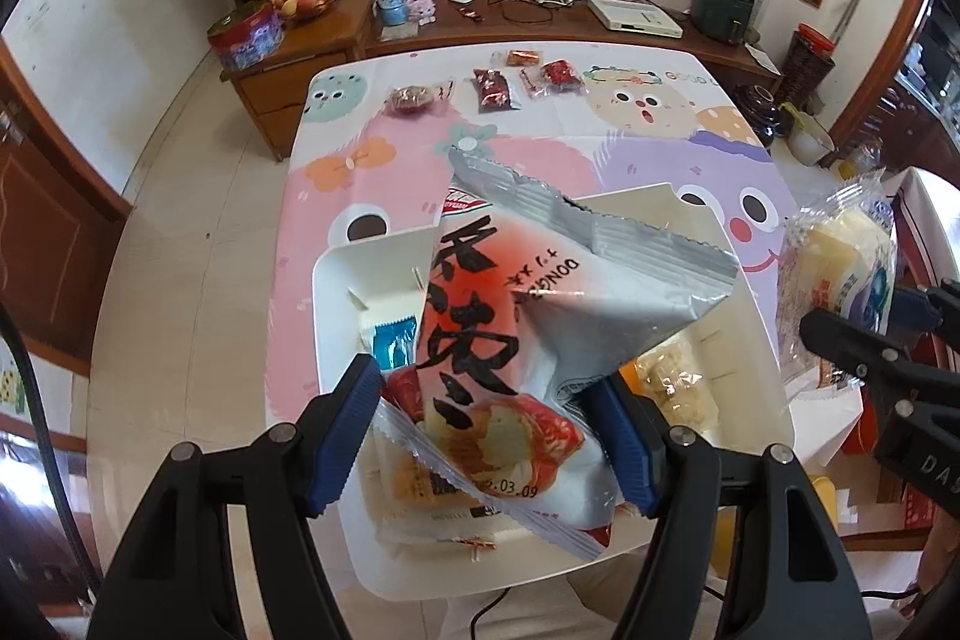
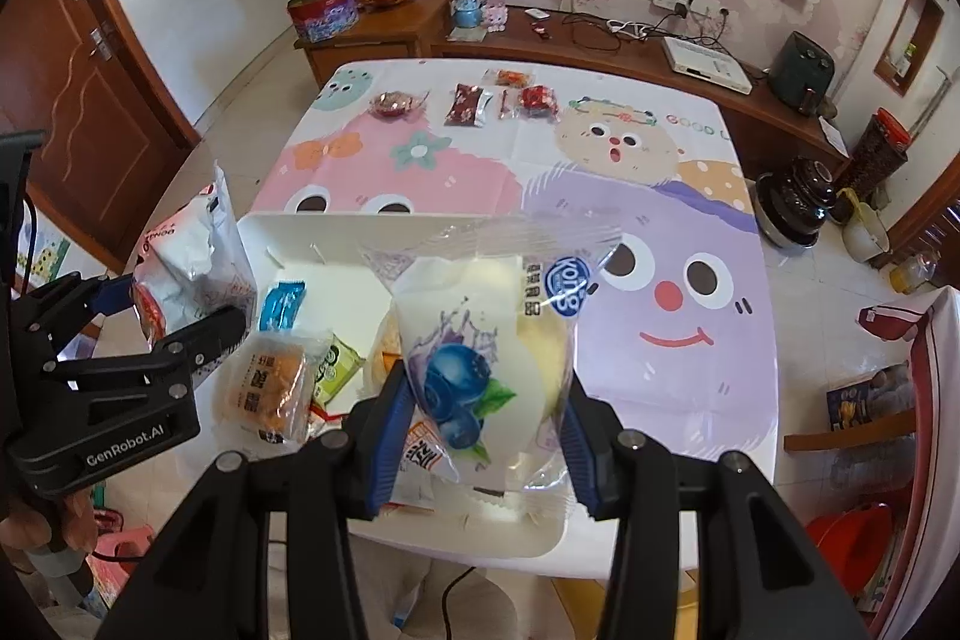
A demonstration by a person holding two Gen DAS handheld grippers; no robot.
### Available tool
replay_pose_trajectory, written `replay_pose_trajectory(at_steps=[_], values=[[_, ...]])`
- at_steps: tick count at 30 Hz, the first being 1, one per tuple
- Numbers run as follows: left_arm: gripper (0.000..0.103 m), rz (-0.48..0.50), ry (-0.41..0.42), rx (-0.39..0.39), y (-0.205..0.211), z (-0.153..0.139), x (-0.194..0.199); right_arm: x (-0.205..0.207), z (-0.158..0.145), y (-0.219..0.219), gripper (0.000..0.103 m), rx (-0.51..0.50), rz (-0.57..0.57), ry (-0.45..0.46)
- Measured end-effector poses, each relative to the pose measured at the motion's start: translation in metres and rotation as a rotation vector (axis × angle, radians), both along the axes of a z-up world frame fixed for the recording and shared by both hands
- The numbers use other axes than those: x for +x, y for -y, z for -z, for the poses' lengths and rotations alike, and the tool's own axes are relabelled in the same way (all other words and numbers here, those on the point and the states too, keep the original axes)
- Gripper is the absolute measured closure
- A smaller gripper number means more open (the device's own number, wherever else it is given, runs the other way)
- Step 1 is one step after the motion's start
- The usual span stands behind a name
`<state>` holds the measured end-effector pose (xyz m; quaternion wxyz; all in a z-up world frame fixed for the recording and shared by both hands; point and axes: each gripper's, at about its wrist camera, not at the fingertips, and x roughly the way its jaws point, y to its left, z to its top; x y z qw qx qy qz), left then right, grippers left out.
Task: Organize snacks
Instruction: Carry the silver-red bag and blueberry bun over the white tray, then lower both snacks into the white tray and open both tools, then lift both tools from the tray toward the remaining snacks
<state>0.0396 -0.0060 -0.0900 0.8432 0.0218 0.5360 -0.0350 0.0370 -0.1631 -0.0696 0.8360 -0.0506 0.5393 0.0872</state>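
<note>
Above the white tray (image 1: 336, 280) at the near edge of the surface (image 2: 690, 196), both tools hang w/ a snack each. Left tool (image 1: 480, 436) pinches a red-and-white snack bag (image 1: 480, 340) w/ big black characters, blue pads pressed on its lower part from both sides; the silver back of the bag folds over at the top. Right tool (image 2: 480, 424) pinches a clear blueberry bread pack (image 2: 474, 340), pads on either side of its lower half, pale bread showing thru the wrap. Both packs are held over the tray, not touching it as far as can be seen.

Inside the tray: a small blue packet (image 2: 281, 305) near the back-left, an orange cake pack (image 2: 270, 388) beside a green packet (image 2: 336, 367), plus more wrapped bits under the held packs, too covered to tell apart.

Far end of the surface: a row of small red snack packs (image 2: 471, 103), well apart from the tray. Cartoon-print cloth covers the surface. A hand (image 2: 36, 526) grips the left tool's handle, seen in the right wrist view.
</note>
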Motion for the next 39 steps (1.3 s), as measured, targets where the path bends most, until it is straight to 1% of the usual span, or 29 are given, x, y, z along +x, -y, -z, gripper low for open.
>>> replay_pose_trajectory(at_steps=[3,7,12,13,14,16,17,19,22,26,33,39], values=[[0.034,-0.01,-0.014,0.006,0.0,0.004,-0.003,0.0,0.009,-0.002,0.057,-0.012,-0.02,-0.012],[0.034,-0.016,-0.023,0.022,0.0,0.01,-0.002,0.008,0.014,-0.002,0.057,-0.01,-0.018,-0.022],[0.032,-0.036,-0.03,0.019,-0.006,0.017,0.006,0.024,0.023,-0.005,0.056,-0.03,-0.012,-0.047],[0.027,-0.038,-0.032,0.017,-0.006,0.019,0.008,0.026,0.024,-0.005,0.055,-0.034,-0.011,-0.053],[0.018,-0.039,-0.038,0.011,-0.007,0.021,0.012,0.028,0.025,-0.006,0.055,-0.038,-0.01,-0.059],[0.011,-0.042,-0.043,0.002,-0.009,0.023,0.016,0.029,0.025,-0.007,0.054,-0.047,-0.001,-0.059],[0.009,-0.044,-0.043,-0.005,-0.009,0.023,0.018,0.03,0.024,-0.008,0.051,-0.057,0.002,-0.048],[0.007,-0.045,-0.051,-0.013,-0.01,0.024,0.021,0.03,0.021,-0.011,0.046,-0.079,-0.001,-0.027],[0.007,-0.044,-0.062,-0.025,-0.012,0.026,0.023,0.032,0.014,-0.015,0.045,-0.098,-0.009,0.006],[0.007,-0.05,-0.066,-0.03,-0.014,0.025,0.026,0.033,0.01,-0.017,0.045,-0.071,-0.023,0.007],[0.007,-0.042,-0.081,-0.032,-0.012,0.026,0.029,0.04,0.02,-0.012,0.045,-0.026,-0.011,-0.057],[0.007,-0.019,-0.095,-0.031,-0.005,0.028,0.039,0.043,0.02,-0.009,0.045,-0.036,-0.014,-0.061]])
